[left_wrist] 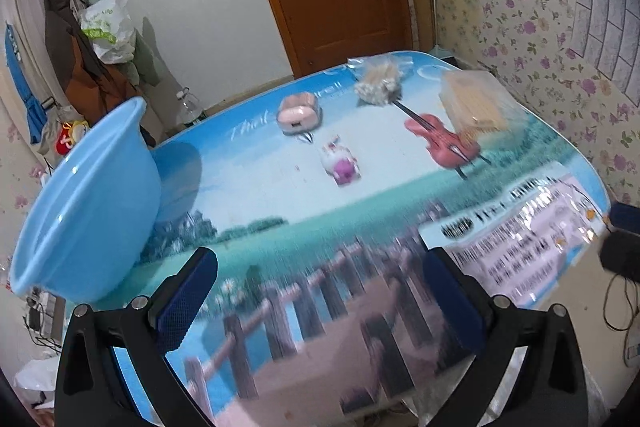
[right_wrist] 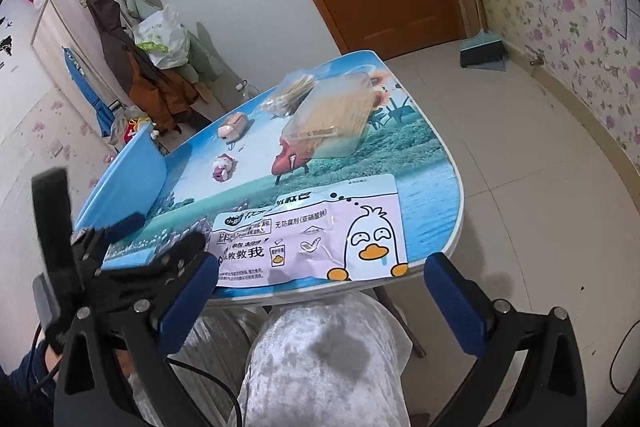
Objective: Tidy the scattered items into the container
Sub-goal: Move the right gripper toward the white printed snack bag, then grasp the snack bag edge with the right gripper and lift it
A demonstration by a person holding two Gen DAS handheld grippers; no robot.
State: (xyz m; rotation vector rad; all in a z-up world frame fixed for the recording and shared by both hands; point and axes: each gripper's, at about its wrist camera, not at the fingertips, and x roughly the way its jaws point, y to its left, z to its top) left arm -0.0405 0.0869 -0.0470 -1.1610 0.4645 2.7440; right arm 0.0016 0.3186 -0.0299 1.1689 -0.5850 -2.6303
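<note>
Both grippers, left gripper (left_wrist: 320,303) and right gripper (right_wrist: 320,303), gape empty. Snack packet (right_wrist: 308,243) lies nearest on the counter (right_wrist: 432,187); pinch its edge, then lift toward the basin (left_wrist: 88,203).

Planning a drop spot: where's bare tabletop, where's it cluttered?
Free: the near-left stretch between the blue basin, pink toy and duck snack pouch. Crowded: far right, where red violin, clear toothpick box and cotton swab bag cluster.

Both grippers, left gripper (left_wrist: 320,303) and right gripper (right_wrist: 320,307), are built from black frames with silver screws and blue textured pads (left_wrist: 182,307). Pale grey velvety trousers (right_wrist: 320,359) are worn, a dark patch seen at 6 o'clock.
</note>
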